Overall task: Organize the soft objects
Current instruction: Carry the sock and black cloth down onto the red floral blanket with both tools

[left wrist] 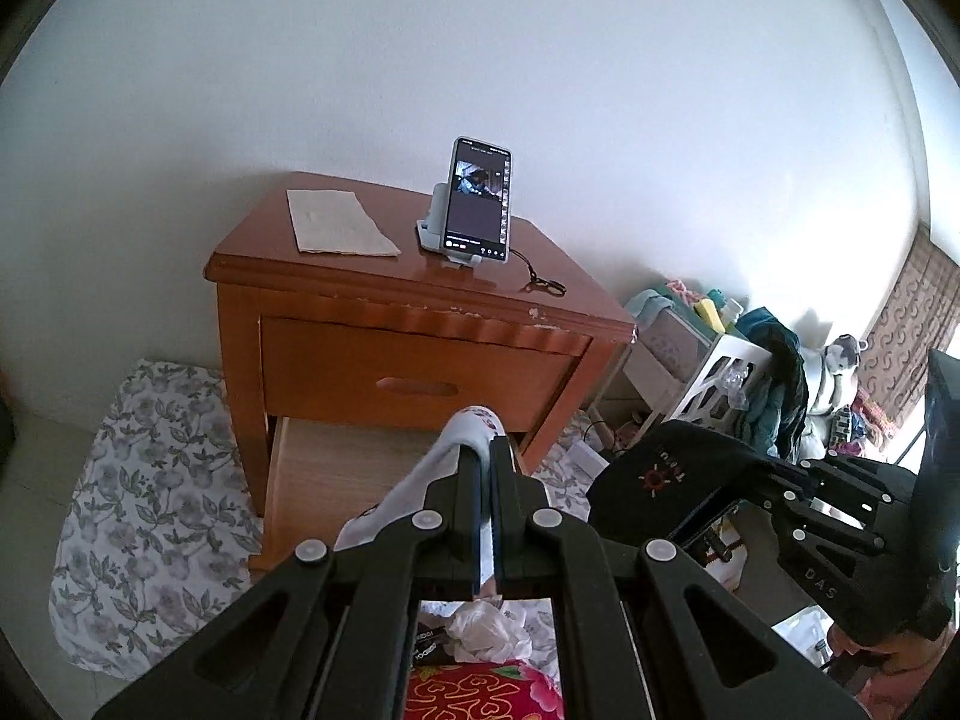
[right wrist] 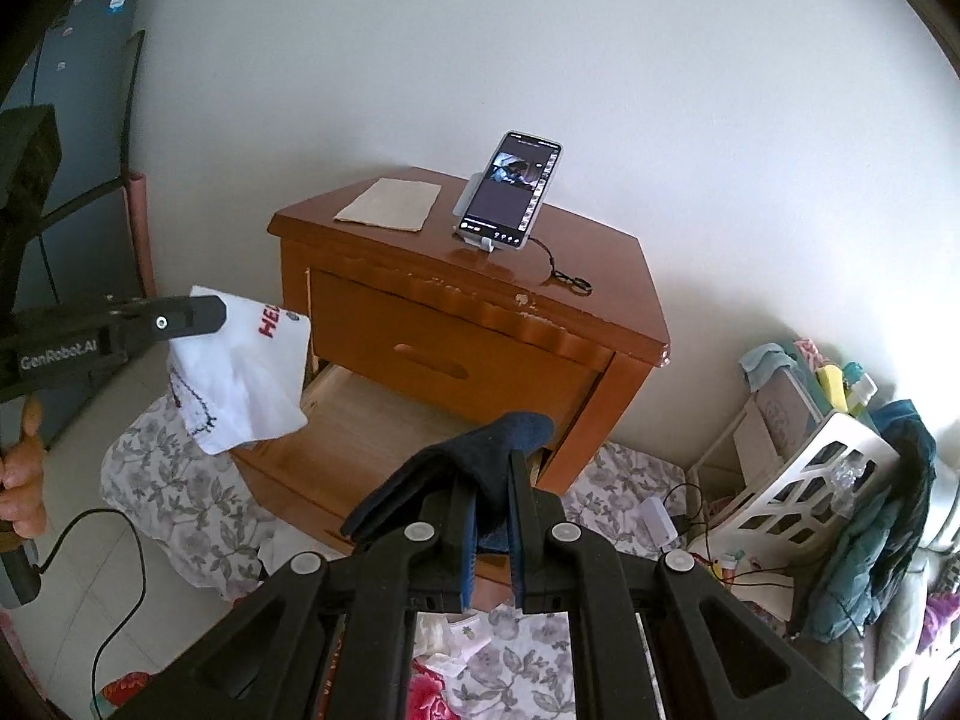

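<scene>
In front of me stands a wooden nightstand [left wrist: 384, 324] whose top carries a propped-up phone [left wrist: 480, 204], a flat sheet of brown paper [left wrist: 339, 222] and a small black cord [left wrist: 543, 283], with a white lattice basket [right wrist: 804, 492] heaped with clothes to its right and flowered bedding [left wrist: 138, 492] on the floor around it. Its upper drawer is closed, and the lower drawer [right wrist: 372, 420] stands pulled out, its visible wooden bottom bare. My left gripper [left wrist: 483, 462] is clamped on a white printed sock [right wrist: 240, 372] held up beside the drawer, while my right gripper [right wrist: 489, 480] is clamped on a dark blue sock [right wrist: 480, 450] above the drawer's front.
</scene>
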`<state>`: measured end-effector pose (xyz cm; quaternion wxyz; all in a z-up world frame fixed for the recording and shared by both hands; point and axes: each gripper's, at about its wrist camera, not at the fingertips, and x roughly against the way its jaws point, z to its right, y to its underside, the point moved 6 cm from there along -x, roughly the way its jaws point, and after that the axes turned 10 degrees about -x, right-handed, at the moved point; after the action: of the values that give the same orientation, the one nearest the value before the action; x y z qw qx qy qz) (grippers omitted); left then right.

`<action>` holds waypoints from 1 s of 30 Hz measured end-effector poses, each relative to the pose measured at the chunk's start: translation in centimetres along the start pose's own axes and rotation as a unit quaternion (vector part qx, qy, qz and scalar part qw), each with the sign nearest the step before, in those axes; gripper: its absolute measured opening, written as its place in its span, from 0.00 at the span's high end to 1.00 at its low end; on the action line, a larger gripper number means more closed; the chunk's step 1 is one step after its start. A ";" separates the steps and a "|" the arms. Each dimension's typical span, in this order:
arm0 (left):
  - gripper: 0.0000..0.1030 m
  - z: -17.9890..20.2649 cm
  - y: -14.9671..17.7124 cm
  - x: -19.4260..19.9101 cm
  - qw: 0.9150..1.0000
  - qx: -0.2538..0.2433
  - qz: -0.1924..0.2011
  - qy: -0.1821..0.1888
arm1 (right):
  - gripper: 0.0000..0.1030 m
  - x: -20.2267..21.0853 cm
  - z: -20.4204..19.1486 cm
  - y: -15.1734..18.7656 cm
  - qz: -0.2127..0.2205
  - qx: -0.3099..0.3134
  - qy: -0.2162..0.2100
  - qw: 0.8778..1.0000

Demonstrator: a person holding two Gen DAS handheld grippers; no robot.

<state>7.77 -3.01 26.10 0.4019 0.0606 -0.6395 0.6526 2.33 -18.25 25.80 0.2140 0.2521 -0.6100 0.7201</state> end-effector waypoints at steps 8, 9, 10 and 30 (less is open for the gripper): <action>0.98 -0.1 3.2 -2.4 0.999 0.005 -0.029 0.014 | 0.91 -2.0 -0.7 2.6 -0.028 0.006 -0.009 1.000; 0.98 -0.2 3.9 -3.0 0.999 0.007 -0.037 0.016 | 0.91 -2.6 -0.7 3.2 -0.035 0.005 -0.011 0.999; 0.98 -0.2 4.5 -3.5 0.999 0.009 -0.042 0.019 | 0.91 -3.0 -0.8 3.7 -0.041 0.004 -0.012 0.999; 0.98 -1.1 16.7 -12.6 0.987 0.046 -0.147 0.033 | 0.91 -15.2 -2.3 16.4 -0.190 -0.031 -0.038 0.981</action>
<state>6.69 -5.28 5.33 0.5114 0.1505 -0.5796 0.6164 3.85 -18.69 3.43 0.3311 0.3837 -0.5807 0.6371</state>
